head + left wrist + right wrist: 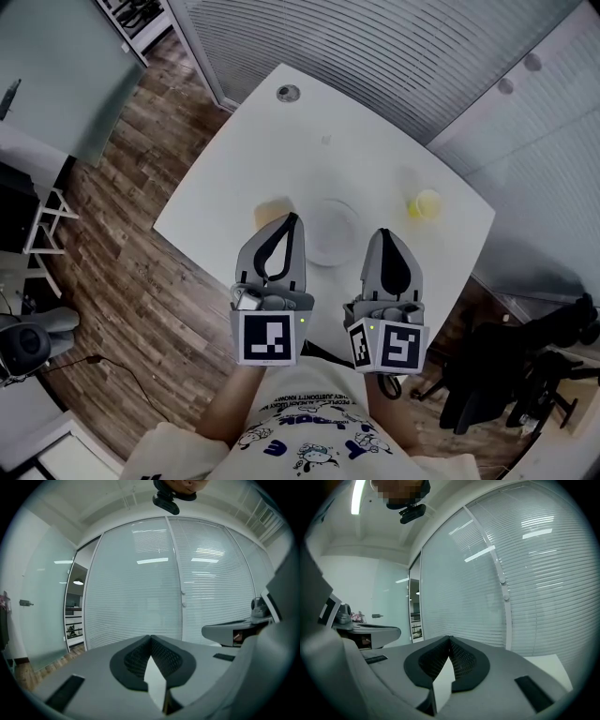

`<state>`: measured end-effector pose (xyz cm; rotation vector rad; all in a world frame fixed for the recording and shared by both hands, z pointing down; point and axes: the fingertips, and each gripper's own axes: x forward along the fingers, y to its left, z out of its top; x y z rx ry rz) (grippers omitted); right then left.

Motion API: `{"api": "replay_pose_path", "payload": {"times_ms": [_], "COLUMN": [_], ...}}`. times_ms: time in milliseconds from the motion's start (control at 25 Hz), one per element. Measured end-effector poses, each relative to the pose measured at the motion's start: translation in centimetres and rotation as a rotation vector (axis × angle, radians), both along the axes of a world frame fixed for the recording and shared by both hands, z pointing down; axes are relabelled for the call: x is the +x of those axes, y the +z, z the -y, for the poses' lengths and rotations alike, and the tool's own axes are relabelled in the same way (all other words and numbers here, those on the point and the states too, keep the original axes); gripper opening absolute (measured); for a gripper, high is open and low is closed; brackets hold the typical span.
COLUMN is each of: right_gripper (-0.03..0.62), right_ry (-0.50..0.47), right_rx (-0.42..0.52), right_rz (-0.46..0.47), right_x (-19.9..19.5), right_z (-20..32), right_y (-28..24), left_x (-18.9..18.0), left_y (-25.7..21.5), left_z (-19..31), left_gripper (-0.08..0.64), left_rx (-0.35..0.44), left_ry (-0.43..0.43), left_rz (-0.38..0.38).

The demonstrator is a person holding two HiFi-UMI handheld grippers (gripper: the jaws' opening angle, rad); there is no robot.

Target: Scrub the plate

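White tabletop on wood flooring, blinds beyond. Nearest, the left gripper and right gripper hover with jaws fully together, empty. Just past their tips lies the plate, with a tan pad, likely the scrubber, at its 9 o'clock. Best practice: open the left jaws wide and seat the pad squarely.

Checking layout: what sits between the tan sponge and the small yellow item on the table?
The clear plate, resting on the white tabletop; it shows only in the head view.
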<state>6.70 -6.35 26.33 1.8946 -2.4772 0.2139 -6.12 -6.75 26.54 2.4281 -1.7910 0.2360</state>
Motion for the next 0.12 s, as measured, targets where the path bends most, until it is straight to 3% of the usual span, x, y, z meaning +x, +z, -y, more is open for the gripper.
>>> {"api": "replay_pose_path", "payload": {"times_ms": [120], "right_gripper": [-0.005], "right_ry": [0.000], "right_rx": [0.000], "right_rz": [0.001], "right_x": [-0.07], "right_z": [0.01], "right_y": [0.11], "left_x": [-0.04], "left_y": [-0.06], "left_z": [0.04], "left_gripper": [0.023], "left_rx": [0.004], "left_ry": [0.002], "left_rz": [-0.006]}}
